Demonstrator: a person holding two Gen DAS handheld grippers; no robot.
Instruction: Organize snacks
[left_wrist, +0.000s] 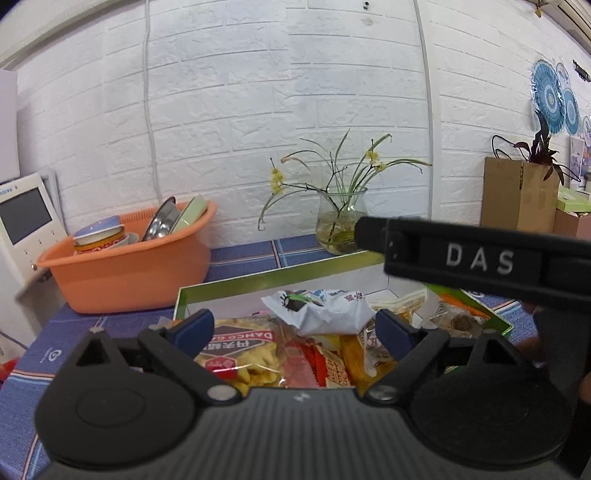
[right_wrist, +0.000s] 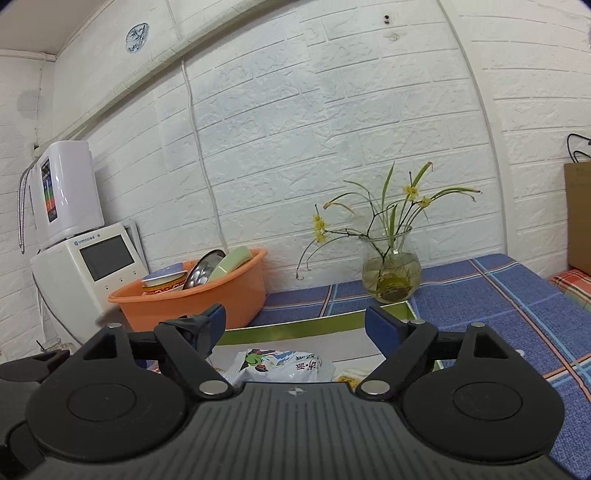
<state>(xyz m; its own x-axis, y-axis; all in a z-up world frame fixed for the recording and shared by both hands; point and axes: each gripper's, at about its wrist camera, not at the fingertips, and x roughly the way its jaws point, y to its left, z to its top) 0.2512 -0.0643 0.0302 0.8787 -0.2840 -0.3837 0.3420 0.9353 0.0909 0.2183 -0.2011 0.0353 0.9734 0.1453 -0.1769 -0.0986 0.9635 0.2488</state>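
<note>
A green-rimmed box (left_wrist: 258, 282) on the blue checked cloth holds several snack packets. A crumpled white packet (left_wrist: 325, 310) lies on top, with a yellow packet (left_wrist: 240, 350) and a red one (left_wrist: 314, 363) in front of it. My left gripper (left_wrist: 295, 326) is open above these packets, its blue pads touching nothing. The right gripper's black body (left_wrist: 480, 258) crosses the left wrist view at the right. In the right wrist view my right gripper (right_wrist: 297, 319) is open wide over the box's rim (right_wrist: 295, 328), with the white packet (right_wrist: 284, 365) below it.
An orange basin (left_wrist: 125, 273) with bowls and plates stands left of the box. A glass vase (left_wrist: 341, 225) with flowers stands behind the box against the white brick wall. A white appliance (right_wrist: 92, 269) is at far left, and cardboard boxes (left_wrist: 517, 195) are at far right.
</note>
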